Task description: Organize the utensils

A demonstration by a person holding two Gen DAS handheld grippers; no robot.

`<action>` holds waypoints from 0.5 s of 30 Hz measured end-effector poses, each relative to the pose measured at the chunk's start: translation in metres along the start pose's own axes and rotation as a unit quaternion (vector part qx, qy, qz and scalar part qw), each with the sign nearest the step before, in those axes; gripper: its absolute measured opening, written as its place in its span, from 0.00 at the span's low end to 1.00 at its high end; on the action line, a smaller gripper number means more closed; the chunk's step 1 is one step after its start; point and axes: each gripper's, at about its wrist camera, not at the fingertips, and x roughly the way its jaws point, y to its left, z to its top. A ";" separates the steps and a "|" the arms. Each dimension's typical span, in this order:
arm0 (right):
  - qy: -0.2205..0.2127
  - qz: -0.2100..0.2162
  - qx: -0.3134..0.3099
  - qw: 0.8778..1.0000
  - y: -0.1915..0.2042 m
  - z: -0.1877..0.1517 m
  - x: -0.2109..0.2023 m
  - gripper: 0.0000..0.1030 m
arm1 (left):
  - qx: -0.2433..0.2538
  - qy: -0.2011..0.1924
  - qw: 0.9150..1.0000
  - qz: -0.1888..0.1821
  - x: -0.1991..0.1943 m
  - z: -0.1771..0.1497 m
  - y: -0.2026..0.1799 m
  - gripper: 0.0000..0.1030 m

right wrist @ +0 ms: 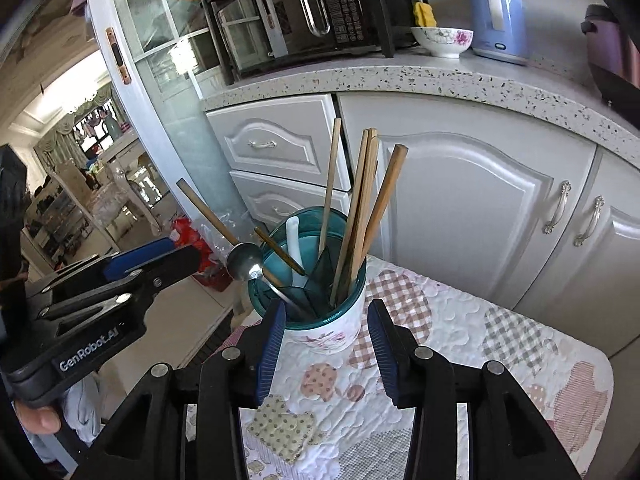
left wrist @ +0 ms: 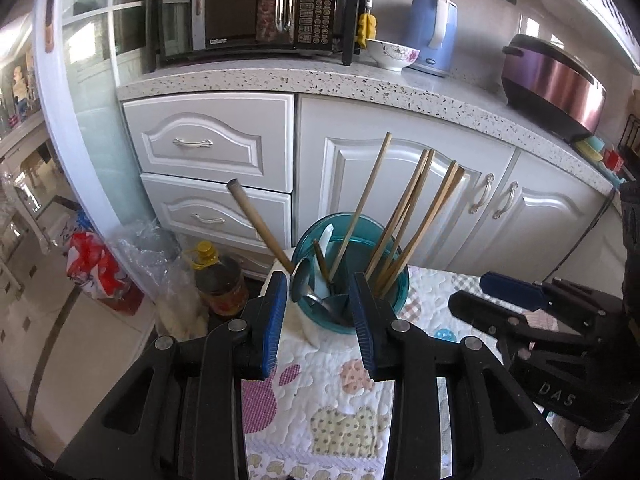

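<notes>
both claws hang empty, jaws apart: left gripper (left wrist: 320,316), right gripper (right wrist: 326,334). at twelve o'clock the teal-rimmed utensil holder (right wrist: 320,320) on the quilted table (right wrist: 500,360) already holds chopsticks (right wrist: 360,216) and spoons (right wrist: 245,257); sorting looks near done. cabinets (right wrist: 460,200) behind; nothing blocks.

Hidden and cut-off parts

The utensil holder's (left wrist: 394,284) base sits behind the left gripper's fingers (left wrist: 276,316); the rice cooker (right wrist: 612,56) is cropped at 2 o'clock in the right wrist view.
</notes>
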 end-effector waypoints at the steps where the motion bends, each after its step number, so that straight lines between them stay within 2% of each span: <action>1: -0.001 -0.002 0.000 1.000 0.001 0.000 -0.001 0.41 | -0.001 -0.002 1.000 0.002 -0.002 -0.001 0.001 0.31; 3: -0.007 -0.004 0.002 1.000 0.002 -0.001 -0.005 0.42 | 0.000 -0.004 1.000 0.005 -0.005 -0.004 0.001 0.31; 7: -0.011 -0.011 0.006 1.000 0.003 -0.002 -0.009 0.53 | -0.007 -0.007 1.000 0.007 -0.009 -0.006 0.002 0.31; 15: -0.013 -0.016 -0.001 1.000 0.009 -0.002 -0.011 0.53 | -0.008 -0.012 1.000 0.018 -0.013 -0.009 0.002 0.31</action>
